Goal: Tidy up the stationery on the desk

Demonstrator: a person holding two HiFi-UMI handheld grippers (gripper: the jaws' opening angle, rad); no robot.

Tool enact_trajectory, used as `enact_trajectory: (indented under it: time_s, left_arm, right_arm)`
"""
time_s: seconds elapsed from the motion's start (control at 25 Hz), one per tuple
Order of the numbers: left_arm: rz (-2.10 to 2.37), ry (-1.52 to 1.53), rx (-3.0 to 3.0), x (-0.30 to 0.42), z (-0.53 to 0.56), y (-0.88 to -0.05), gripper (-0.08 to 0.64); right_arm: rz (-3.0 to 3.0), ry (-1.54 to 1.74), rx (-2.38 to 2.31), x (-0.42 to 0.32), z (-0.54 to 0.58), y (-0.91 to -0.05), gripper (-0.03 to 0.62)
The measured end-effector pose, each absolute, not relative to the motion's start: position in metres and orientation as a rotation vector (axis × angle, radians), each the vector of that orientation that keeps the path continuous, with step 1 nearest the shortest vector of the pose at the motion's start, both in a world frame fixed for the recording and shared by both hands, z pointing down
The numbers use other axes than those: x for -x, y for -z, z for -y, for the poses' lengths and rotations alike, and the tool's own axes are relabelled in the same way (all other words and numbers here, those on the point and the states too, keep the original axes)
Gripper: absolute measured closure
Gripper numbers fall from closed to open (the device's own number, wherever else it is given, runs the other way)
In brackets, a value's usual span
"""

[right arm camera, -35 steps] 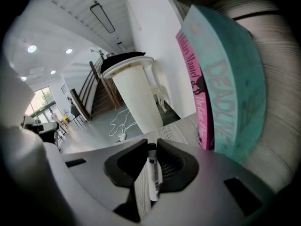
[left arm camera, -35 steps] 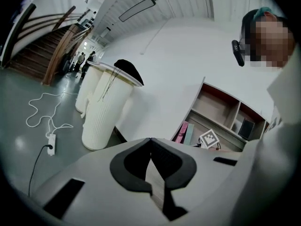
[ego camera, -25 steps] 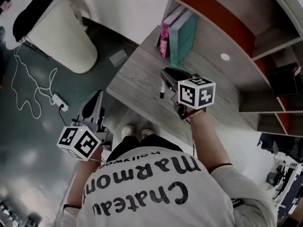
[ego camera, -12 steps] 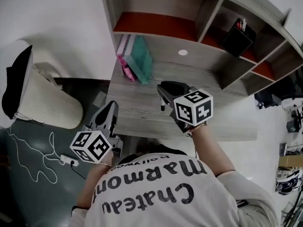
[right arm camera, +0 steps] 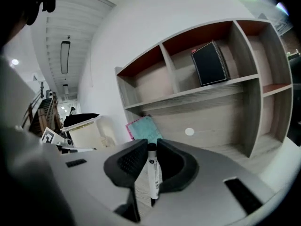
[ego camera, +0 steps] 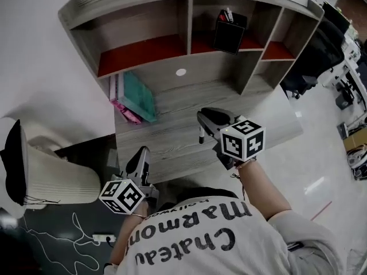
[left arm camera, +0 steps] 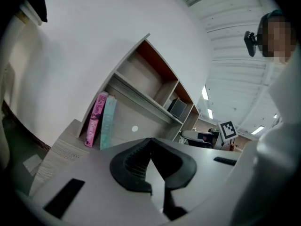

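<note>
Both claws are shown farther in over the desk [ego camera: 172,145] than a second ago, when the left one was still held over the floor beside it; the shelf unit [ego camera: 189,44], then only partly in the head view, is now seen whole ahead of them.

A marker [right arm camera: 152,171] is held upright in the right claw [right arm camera: 151,147], pinched between the two pads with its cap at the top and its lower end hanging below the jaws. In the head view this claw [ego camera: 202,118] is seen above the middle of the desk, with the marker [ego camera: 201,135] pointing down from it and clear of the wood.

The left claw [left arm camera: 150,140] is closed, pad tips together, with nothing between them. It [ego camera: 142,153] is held over the near left edge of the desk, well apart from the right claw and nearer the person.

Two books [ego camera: 135,96], one pink and one teal, are stood on the desk ahead of the left claw and ahead-left of the right one. A black pen holder [right arm camera: 210,62] is leaned in the middle shelf compartment, above and ahead of the right claw. A white bin [ego camera: 54,173] is stood on the floor to the left of the left claw.
</note>
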State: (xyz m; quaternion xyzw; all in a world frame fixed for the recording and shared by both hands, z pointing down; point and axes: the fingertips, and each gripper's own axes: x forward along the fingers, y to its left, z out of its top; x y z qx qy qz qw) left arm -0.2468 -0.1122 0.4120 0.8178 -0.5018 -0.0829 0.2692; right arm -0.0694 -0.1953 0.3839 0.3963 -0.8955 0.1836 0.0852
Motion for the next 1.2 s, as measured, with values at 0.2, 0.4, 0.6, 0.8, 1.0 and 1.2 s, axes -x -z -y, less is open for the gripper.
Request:
enact_trajectory:
  time_s: [0.2,0.4,0.6,0.8,1.0,1.2]
  left_arm:
    - [1.256,0.173,-2.263,0.214,0.12,-0.414,0.545]
    - [1.19,0.129,-2.324,0.182,0.132,-0.405,0.545]
    - [1.199,0.141,-2.334,0.15,0.154,-0.397,0.545]
    - [1.197,0.126,-2.384,0.101,0.182,-0.379,0.545]
    - [1.225,0.034,-2.5,0.063,0.206,-0.356,0.545]
    - [1.241,0.085,-2.501,0.036,0.226,-0.342,0.545]
  right_arm:
    - [2.648,-0.527,-1.345,0.028,0.19,-0.372,0.518]
    - [2.688,-0.527,-1.406,-0.002,0.199,-0.354,0.518]
    - [2.777,-0.519,-1.351,-0.025,0.218,-0.332,0.518]
    - [2.863,-0.511,-1.304,-0.064,0.24,-0.304,0.518]
    - [2.975,-0.537,-1.267,-0.105,0.263,-0.271,0.518]
    - [3.061,-0.459,-1.208,-0.131,0.281,-0.243,0.518]
